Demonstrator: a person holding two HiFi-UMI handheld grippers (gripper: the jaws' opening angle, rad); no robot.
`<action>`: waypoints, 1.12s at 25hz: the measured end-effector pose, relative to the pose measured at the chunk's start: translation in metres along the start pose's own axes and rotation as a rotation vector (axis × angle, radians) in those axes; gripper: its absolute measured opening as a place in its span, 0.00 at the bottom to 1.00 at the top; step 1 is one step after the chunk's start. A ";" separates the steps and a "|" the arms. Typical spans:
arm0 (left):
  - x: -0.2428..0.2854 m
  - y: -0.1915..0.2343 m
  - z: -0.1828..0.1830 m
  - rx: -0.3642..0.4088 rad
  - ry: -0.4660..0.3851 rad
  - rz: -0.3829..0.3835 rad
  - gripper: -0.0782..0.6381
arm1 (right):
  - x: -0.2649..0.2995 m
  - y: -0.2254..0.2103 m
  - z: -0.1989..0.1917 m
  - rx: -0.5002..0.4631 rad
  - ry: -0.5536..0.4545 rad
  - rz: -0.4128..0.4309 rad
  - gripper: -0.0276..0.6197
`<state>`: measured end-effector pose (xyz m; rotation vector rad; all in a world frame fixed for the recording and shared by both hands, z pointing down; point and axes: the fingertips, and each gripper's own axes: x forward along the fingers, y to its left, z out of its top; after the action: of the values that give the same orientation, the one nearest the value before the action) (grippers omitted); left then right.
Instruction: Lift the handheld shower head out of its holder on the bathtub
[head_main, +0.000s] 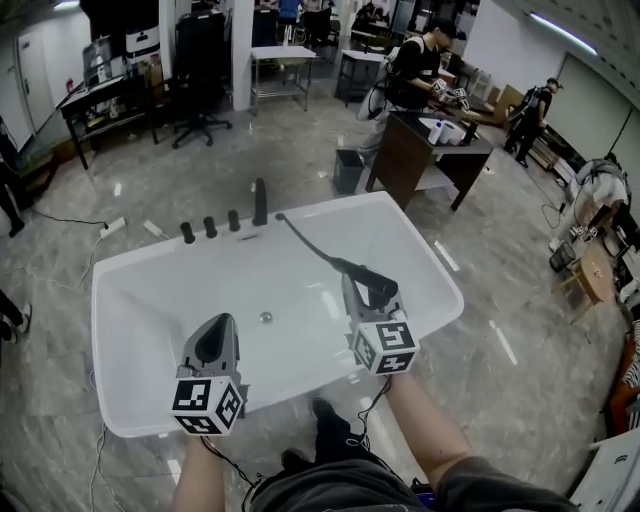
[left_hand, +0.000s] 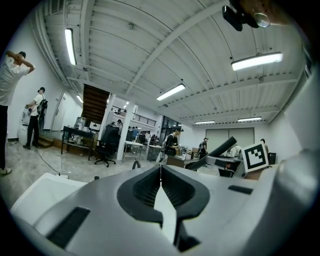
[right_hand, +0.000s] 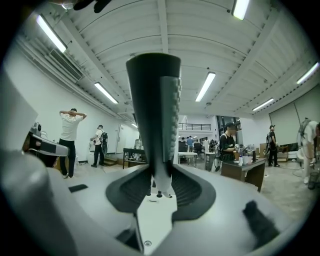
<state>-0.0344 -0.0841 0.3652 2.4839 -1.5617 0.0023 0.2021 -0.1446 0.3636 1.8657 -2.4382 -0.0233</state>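
Note:
The white bathtub (head_main: 150, 258) lies below me, with a black spout (head_main: 260, 201) and knobs (head_main: 210, 228) on its far rim. My right gripper (head_main: 360, 288) is shut on the black shower head (head_main: 377, 287), held over the tub's right half. Its hose (head_main: 305, 240) runs back to the far rim. In the right gripper view the shower head (right_hand: 153, 100) stands up between the jaws of the right gripper (right_hand: 161, 176). My left gripper (head_main: 219, 326) hovers over the near left of the tub. In its own view the left gripper (left_hand: 160, 173) is shut and empty, with the shower head (left_hand: 216, 152) to its right.
Beyond the tub stand a brown desk (head_main: 432, 152), a dark bin (head_main: 348, 170) and an office chair (head_main: 200, 100). A power strip (head_main: 112, 227) and cable lie on the floor at left. Several people stand around the room. My feet are at the tub's near rim.

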 end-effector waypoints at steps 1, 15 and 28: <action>-0.003 -0.004 -0.001 0.002 -0.001 -0.006 0.13 | -0.009 -0.001 0.001 -0.003 -0.006 -0.005 0.24; -0.042 -0.062 -0.005 -0.012 -0.018 -0.059 0.13 | -0.104 -0.028 0.016 0.074 -0.057 -0.066 0.24; -0.062 -0.073 -0.025 -0.015 0.013 -0.063 0.13 | -0.128 -0.005 -0.016 0.059 -0.003 -0.042 0.24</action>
<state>0.0061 0.0055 0.3699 2.5151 -1.4720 -0.0028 0.2415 -0.0223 0.3728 1.9423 -2.4276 0.0440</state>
